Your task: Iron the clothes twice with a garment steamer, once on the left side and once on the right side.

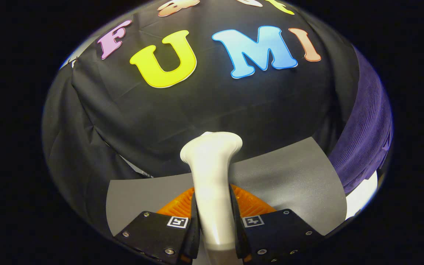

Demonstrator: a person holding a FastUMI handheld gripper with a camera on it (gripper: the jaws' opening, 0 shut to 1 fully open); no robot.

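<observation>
Garment steamer (212, 173) in claw (215, 224), above grey mat (293, 176).

Ahead of you hangs the booth's creased black cloth wall (204, 106), above a grey mat (293, 176) (matte, softly lit).

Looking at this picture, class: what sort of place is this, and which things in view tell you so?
Probably a staged recording booth, not a home: a black cloth wall, a grey mat, and a purple garment hanging alongside. The gripper is shut on a white garment steamer.
</observation>
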